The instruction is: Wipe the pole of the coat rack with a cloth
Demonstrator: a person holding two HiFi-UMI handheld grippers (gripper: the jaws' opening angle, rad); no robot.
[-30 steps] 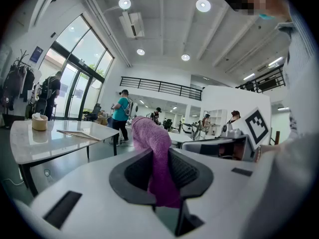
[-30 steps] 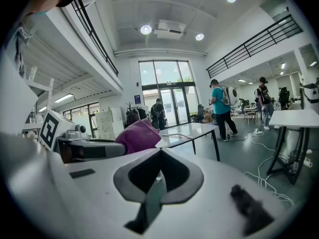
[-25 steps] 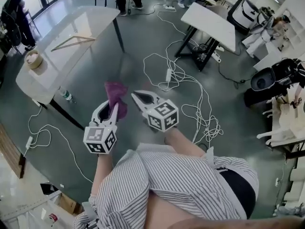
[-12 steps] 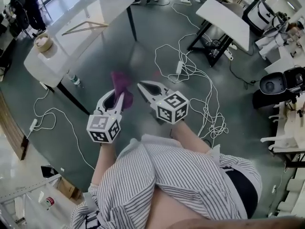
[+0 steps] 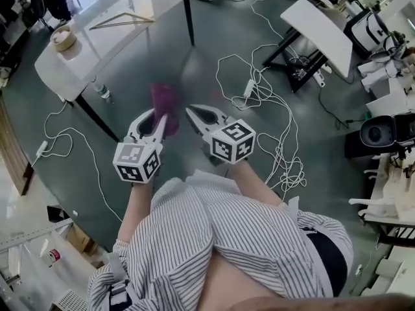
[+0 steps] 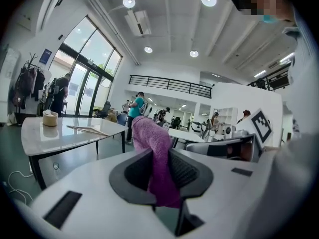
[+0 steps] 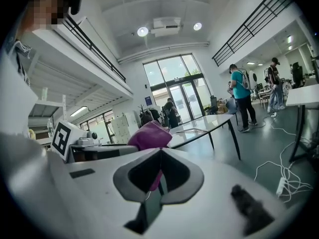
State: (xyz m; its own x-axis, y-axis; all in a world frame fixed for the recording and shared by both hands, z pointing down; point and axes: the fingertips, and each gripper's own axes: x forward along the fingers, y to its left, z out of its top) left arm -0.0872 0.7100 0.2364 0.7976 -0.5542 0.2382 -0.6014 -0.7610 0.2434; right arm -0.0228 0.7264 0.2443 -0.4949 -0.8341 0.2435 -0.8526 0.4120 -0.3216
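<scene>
Left gripper (image 5: 157, 118) clamped on purple cloth (image 5: 163, 101), free end sticking up past jaws; soft, light, limp, likely bunches, so grip mid-fold. Right gripper (image 5: 194, 114) closed, empty.

The cloth (image 6: 154, 143) looked soft and nubbly, like purple terry. The left gripper (image 6: 160, 169) had a smooth, matt white plastic shell and dark ribbed pads (image 6: 187, 171). The floor (image 5: 149, 63) and the far-left table (image 5: 117, 41) top shone glossy.
</scene>
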